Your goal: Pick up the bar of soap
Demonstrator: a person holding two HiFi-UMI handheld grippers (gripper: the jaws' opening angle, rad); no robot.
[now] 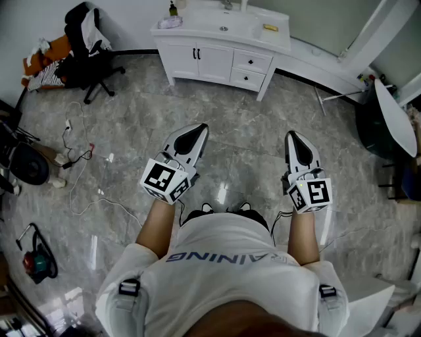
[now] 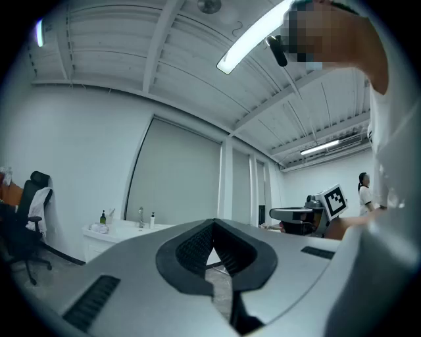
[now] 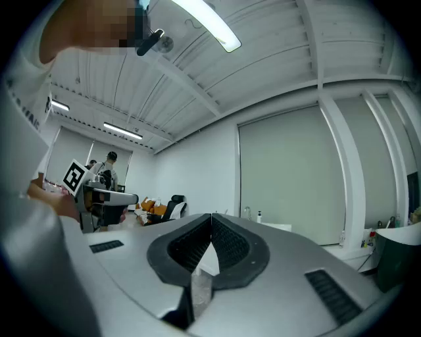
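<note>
Head view: the left gripper [image 1: 199,129] and right gripper [image 1: 291,135] are held level over the floor, well apart from the white vanity [image 1: 197,59]. A small yellow block, seemingly the bar of soap [image 1: 270,27], lies near the countertop's right end.

Left gripper view: fingers pressed together, nothing between them.

Right gripper view: fingers likewise pressed together, empty.

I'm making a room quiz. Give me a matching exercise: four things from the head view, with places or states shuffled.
1 bar of soap
2 office chair
3 right gripper
4 red and teal appliance

a shut, above the floor
b on the floor, lower left
c on the vanity top, right end
d upper left, by the wall

Pairs: 1-c, 2-d, 3-a, 4-b
</note>
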